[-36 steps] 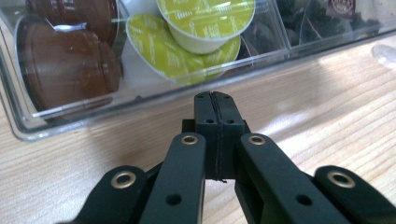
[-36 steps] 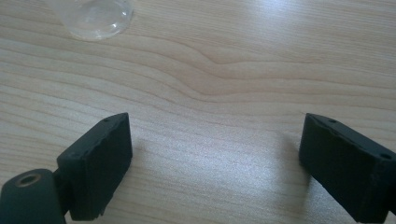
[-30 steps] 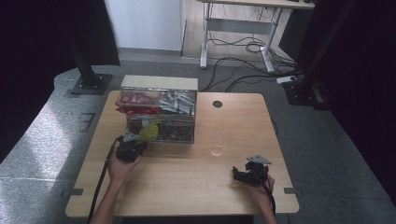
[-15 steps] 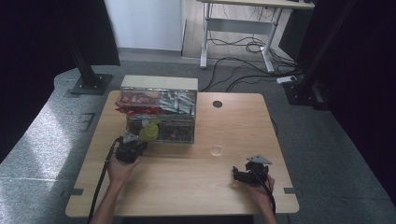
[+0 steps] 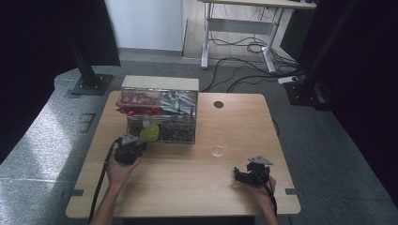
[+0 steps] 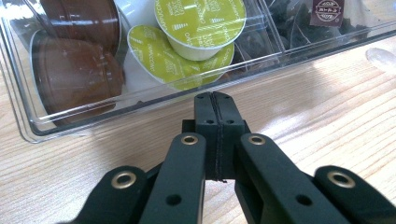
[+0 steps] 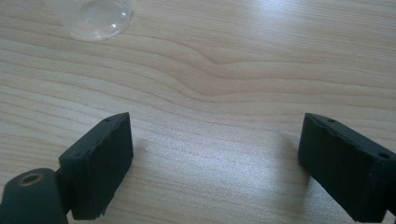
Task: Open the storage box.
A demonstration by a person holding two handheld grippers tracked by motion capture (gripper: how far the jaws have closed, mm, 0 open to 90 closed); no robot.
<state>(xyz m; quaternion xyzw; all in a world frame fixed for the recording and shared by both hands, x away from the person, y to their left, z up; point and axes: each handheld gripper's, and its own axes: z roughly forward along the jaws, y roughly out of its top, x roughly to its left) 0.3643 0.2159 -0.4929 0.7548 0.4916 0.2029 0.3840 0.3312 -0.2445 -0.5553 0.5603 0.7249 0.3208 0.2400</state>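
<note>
Organizer box sits on the tabletop at the far left, capsules in its near-left compartment. Left claw just in front of that box wall. Clear cup right of the box; right claw nearer, right of centre, well apart from the left.

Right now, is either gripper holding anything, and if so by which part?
Nothing is held. The left gripper is shut on itself, empty, just short of the clear organizer box. The right gripper is open over bare table.
</note>
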